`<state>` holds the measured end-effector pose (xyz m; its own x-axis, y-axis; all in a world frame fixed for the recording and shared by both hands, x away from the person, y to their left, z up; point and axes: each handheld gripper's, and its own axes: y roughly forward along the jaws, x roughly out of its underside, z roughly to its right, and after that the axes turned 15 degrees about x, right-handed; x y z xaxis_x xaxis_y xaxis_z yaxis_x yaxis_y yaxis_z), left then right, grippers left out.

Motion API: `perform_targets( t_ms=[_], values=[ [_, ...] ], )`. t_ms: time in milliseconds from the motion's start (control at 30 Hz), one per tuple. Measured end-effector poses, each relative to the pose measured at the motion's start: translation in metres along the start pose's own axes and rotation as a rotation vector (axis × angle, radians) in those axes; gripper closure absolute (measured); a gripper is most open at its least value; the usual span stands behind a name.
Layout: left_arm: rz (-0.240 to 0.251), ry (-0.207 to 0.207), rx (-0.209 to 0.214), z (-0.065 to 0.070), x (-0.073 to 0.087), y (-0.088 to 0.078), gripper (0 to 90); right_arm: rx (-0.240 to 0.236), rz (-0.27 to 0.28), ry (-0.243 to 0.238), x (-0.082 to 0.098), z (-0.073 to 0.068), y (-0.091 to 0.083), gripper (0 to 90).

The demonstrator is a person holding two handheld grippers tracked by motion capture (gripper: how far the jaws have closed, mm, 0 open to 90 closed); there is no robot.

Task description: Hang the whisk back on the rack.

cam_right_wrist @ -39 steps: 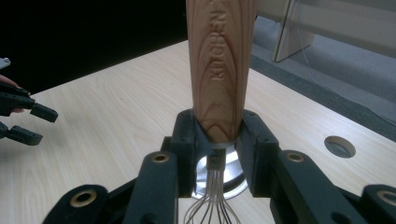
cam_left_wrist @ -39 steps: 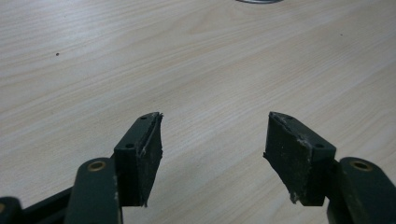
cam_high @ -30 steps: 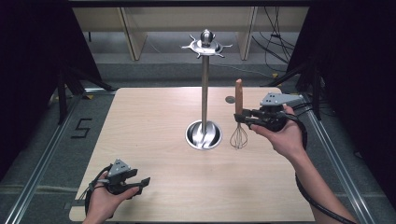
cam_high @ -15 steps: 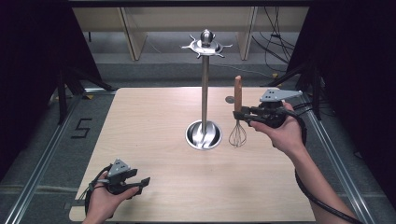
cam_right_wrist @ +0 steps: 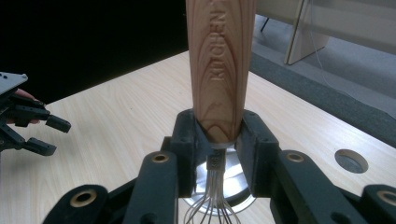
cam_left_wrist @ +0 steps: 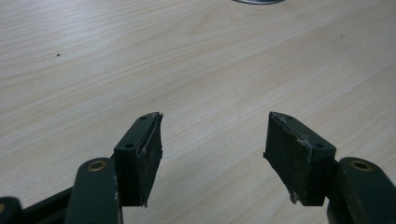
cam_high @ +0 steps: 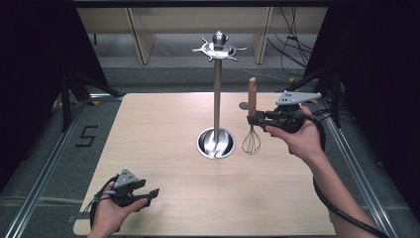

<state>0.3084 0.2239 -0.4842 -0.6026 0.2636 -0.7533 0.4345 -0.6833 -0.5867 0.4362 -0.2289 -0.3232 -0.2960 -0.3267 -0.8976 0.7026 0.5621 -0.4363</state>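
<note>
A whisk with a wooden handle (cam_high: 252, 96) and wire head (cam_high: 251, 142) hangs upright just above the table, right of a metal utensil stand (cam_high: 217, 89) with a hook crown and round base (cam_high: 216, 144). My right gripper (cam_high: 253, 119) is shut on the lower end of the handle (cam_right_wrist: 219, 70), both pads pressing the wood. Near the front left of the table, my left gripper (cam_high: 152, 195) rests low, open, with nothing between its pads (cam_left_wrist: 142, 154).
The light wooden table (cam_high: 163, 124) has a small round hole (cam_high: 243, 105) near its back right. Metal rails run along both sides of the table, and shelving legs stand behind it. A cable trails from each gripper.
The right gripper has lifted the whisk slightly and edged it a little toward the stand. The left gripper has stayed where it was.
</note>
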Motion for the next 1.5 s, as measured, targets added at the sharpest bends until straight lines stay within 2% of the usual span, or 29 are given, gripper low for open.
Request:
perform_targets(
  t_ms=[67,100,167,200,233,333,367,400,467,500,533,567,667,733,767,800,833,900,1000,1033,1100,1167,1333,1367,1500],
  values=[
    [-0.001,-0.001,0.0,0.0,0.0,0.0,35.6,0.003,0.003,0.022,-0.001,-0.002,0.0,70.4],
    [-0.001,0.0,0.002,0.0,0.0,0.0,35.6,0.001,0.008,0.004,-0.002,0.001,0.001,70.4],
    [-0.001,-0.001,0.001,0.0,0.0,0.0,35.6,0.008,0.024,0.017,-0.003,0.0,0.001,70.4],
    [-0.001,-0.001,0.001,0.0,0.0,0.0,35.6,0.008,0.024,0.017,-0.003,0.0,0.001,70.4],
    [-0.001,-0.001,0.001,0.0,0.0,0.0,35.6,-0.007,-0.006,0.018,-0.005,0.001,-0.001,70.4],
    [-0.001,0.0,0.001,0.0,0.0,0.0,35.6,0.002,0.019,0.018,-0.006,0.001,0.001,70.4],
    [0.001,-0.001,0.001,0.0,0.0,0.0,35.6,-0.013,-0.003,0.009,-0.007,0.003,0.0,70.4],
    [0.005,0.001,0.004,0.0,0.0,0.0,35.6,-0.007,0.004,0.026,-0.007,0.002,0.001,70.4],
    [-0.001,-0.001,0.002,0.0,0.0,0.0,35.6,0.004,0.022,0.015,-0.008,0.003,0.002,70.4],
    [0.0,0.0,0.002,0.0,0.0,0.0,35.6,-0.012,-0.007,0.024,-0.009,0.003,0.001,70.4],
    [0.0,0.0,0.002,0.0,0.0,0.0,35.6,-0.012,-0.007,0.024,-0.009,0.003,0.001,70.4],
    [-0.001,0.0,0.001,0.0,0.0,0.0,35.6,-0.01,0.014,0.004,-0.01,0.005,0.002,70.4],
    [0.0,0.0,0.001,0.0,0.0,0.0,35.6,-0.022,0.003,0.029,-0.011,0.003,0.002,70.4],
    [0.0,0.0,0.001,0.0,0.0,0.0,35.6,-0.025,0.004,0.023,-0.012,0.004,0.002,70.4],
    [0.0,0.0,0.001,0.0,0.0,0.0,35.6,-0.023,0.003,0.025,-0.012,0.004,0.002,70.4],
    [0.0,0.0,0.001,0.0,0.0,0.0,35.6,-0.004,0.017,0.003,-0.013,0.006,0.002,70.4],
    [-0.003,0.0,0.001,0.0,0.0,0.0,35.6,-0.007,0.017,0.035,-0.013,0.004,0.003,70.4],
    [0.004,0.001,0.002,0.0,0.0,0.0,35.6,-0.017,-0.001,0.023,-0.014,0.005,0.002,70.4],
    [0.004,0.001,0.003,0.0,0.0,0.0,35.6,-0.016,0.002,0.019,-0.014,0.006,0.002,70.4],
    [0.003,0.001,0.003,0.0,0.0,0.0,35.6,-0.01,0.019,0.036,-0.014,0.004,0.003,70.4],
    [0.005,0.001,0.004,0.0,0.0,0.001,35.6,-0.029,0.008,0.021,-0.016,0.006,0.002,70.4],
    [0.003,0.001,0.004,0.0,0.0,0.001,35.6,-0.032,0.001,0.038,-0.017,0.005,0.002,70.4],
    [0.004,0.0,0.004,0.0,0.0,0.001,35.6,-0.03,0.004,0.025,-0.019,0.007,0.002,70.4],
    [0.005,-0.001,0.005,0.0,0.0,0.001,35.6,-0.013,0.031,0.028,-0.02,0.006,0.004,70.4],
    [0.003,0.001,0.004,0.0,0.0,0.001,35.6,-0.032,0.005,0.033,-0.022,0.006,0.003,70.4]
  ],
)
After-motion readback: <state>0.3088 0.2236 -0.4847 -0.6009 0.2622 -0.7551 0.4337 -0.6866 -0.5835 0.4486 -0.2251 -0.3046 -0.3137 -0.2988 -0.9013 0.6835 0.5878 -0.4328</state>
